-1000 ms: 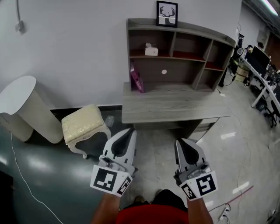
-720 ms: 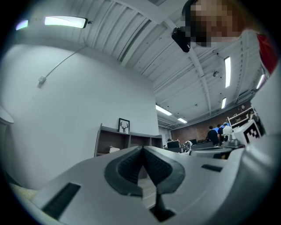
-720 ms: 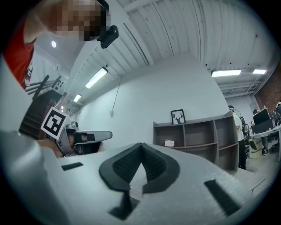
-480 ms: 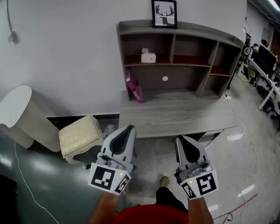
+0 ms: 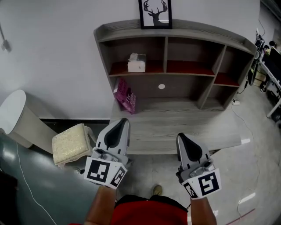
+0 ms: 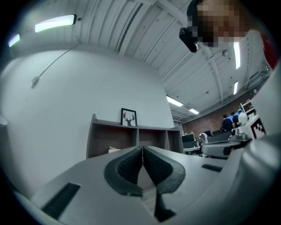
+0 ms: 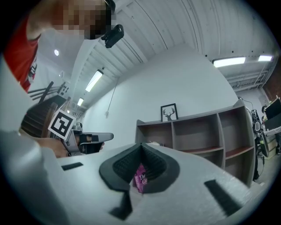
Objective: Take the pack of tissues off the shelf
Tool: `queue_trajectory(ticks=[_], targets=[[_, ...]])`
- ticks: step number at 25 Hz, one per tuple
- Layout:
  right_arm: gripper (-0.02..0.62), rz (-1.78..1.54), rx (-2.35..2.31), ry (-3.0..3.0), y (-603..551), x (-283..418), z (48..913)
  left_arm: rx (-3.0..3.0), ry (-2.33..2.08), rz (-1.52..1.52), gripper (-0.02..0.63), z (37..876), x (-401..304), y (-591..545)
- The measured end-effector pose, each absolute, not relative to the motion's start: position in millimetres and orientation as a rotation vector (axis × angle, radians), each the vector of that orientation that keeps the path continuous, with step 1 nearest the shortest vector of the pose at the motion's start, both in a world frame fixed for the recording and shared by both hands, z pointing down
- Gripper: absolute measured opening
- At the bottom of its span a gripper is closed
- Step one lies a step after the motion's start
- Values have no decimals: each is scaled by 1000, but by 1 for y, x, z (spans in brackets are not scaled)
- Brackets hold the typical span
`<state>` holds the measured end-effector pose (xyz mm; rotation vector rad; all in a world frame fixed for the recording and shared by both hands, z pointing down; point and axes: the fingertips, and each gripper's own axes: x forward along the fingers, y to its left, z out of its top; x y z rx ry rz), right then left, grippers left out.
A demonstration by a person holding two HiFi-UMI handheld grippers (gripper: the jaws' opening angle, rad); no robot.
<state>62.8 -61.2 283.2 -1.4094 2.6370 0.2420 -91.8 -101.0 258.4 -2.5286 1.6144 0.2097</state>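
Observation:
The white pack of tissues sits in the top-left compartment of the grey shelf unit on the desk; it also shows small in the left gripper view and right gripper view. My left gripper and right gripper are held low in front of the desk, well short of the shelf. Both point toward it, shut and empty. The left jaws meet at their tips. So do the right jaws, with the pink bag showing far behind them.
A pink bag leans at the shelf's lower left on the grey desk top. A framed deer picture stands on the shelf. A cream stool and a white round table stand at left. Office desks are at right.
The shelf unit has grown larger and shifted left in the head view as I came closer. Both grippers stay shut and keep their places in front of me.

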Motion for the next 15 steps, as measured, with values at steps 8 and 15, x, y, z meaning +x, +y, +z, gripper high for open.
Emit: queue_trajectory(ticks=[8, 15], targets=[[5, 205, -1351, 2672, -119, 76, 289, -2488, 1698, 177, 12, 255, -73, -173], [5, 220, -1372, 2663, -170, 84, 287, -2481, 1728, 179, 149, 255, -65, -238]])
